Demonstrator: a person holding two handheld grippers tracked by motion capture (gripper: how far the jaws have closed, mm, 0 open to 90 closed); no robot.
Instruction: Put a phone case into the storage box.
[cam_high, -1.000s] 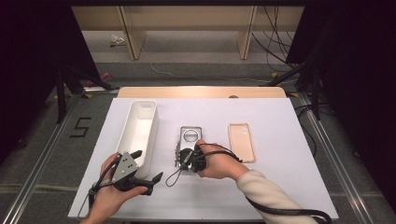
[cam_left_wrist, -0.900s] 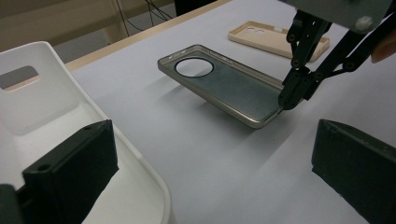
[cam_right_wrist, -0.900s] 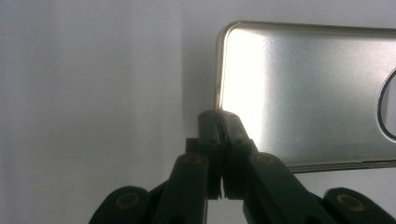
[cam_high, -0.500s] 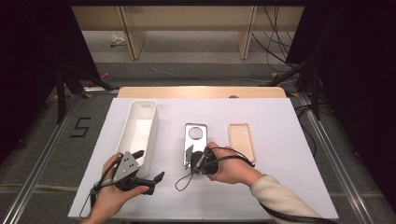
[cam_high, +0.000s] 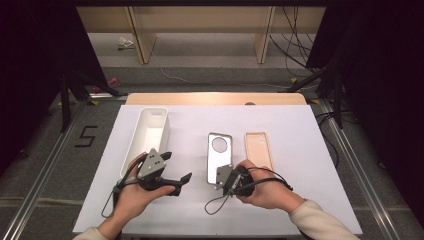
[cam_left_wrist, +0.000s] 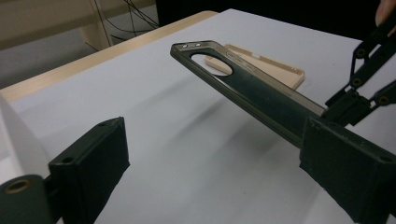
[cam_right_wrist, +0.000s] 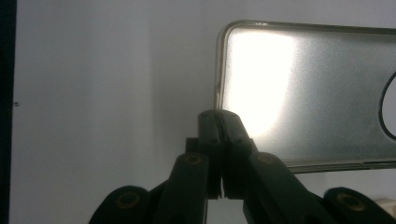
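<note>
A grey see-through phone case (cam_high: 219, 150) with a round camera hole lies lengthwise at the middle of the white mat. My right gripper (cam_high: 220, 177) is shut on its near end. In the right gripper view the closed jaws (cam_right_wrist: 219, 122) pinch the case's (cam_right_wrist: 303, 88) edge. In the left gripper view the case (cam_left_wrist: 252, 88) hangs tilted above the mat, held by the right gripper (cam_left_wrist: 359, 93). A beige case (cam_high: 258, 148) lies flat just to its right. My left gripper (cam_high: 178, 165) stands open to the left of the grey case. Its jaws have just been closing a little, with nothing between them (cam_left_wrist: 217, 168).
A long white tray (cam_high: 150, 132) stands at the left of the mat, close behind my left hand. The mat (cam_high: 305, 200) covers a wooden table. Cables trail from both grippers toward the near edge. Dark stands and shelves lie beyond the table.
The right hand has shifted right and toward the near edge, keeping hold of the grey case's near end. The left gripper has moved right and a little up.
</note>
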